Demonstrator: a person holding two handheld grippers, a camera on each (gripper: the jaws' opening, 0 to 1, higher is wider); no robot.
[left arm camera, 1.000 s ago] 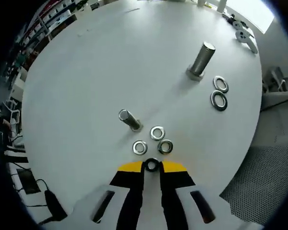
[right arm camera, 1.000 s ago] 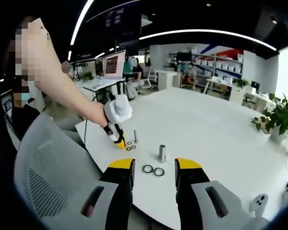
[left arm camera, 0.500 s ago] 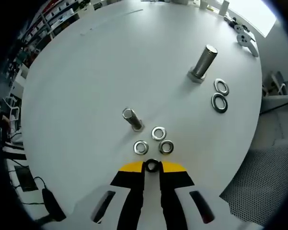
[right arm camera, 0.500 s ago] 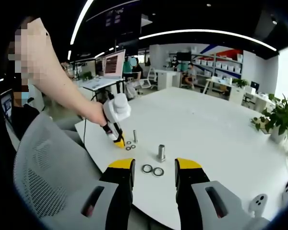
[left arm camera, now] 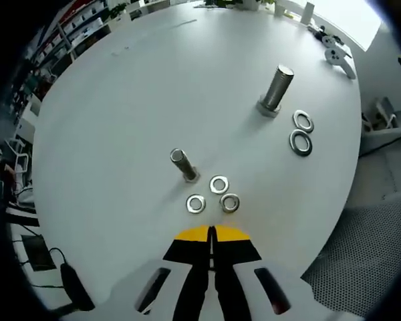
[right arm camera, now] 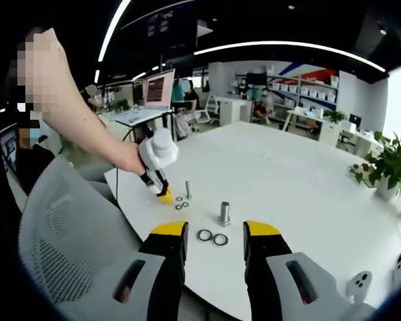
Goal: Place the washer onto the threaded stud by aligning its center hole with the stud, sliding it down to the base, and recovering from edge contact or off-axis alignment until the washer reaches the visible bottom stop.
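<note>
Washers first: three small ones (left arm camera: 218, 184) lie flat in a tight cluster on the white table (left arm camera: 134, 100), right at the foot of the small threaded stud (left arm camera: 182, 164), which stands on its hex head with a bare shank. The nearest washer sits just beside the base, not touching it, and none is on the stud.

The left gripper (left arm camera: 212, 231) hangs just short of the cluster, its yellow-tipped jaws pressed together with only a thin dark line between them; whether anything is pinched there I cannot tell.

Further out stands the large stud (left arm camera: 276, 87), upright, with two large washers (left arm camera: 299, 142) flat beside it near the table's edge.

In the right gripper view, the right gripper (right arm camera: 216, 231) is held above the near edge of the table, jaws wide apart and gripping nothing, the large washers framed between them. The left gripper points down at the small washers, with a person's bare forearm (right arm camera: 87, 127) behind it.

The tabletop is plain matt white. A grey mesh chair (right arm camera: 60, 247) stands at its near edge and a potted plant (right arm camera: 387, 167) at the far right. Behind is an open office with desks, a lit monitor (right arm camera: 158, 89), shelving and strip lights overhead.
</note>
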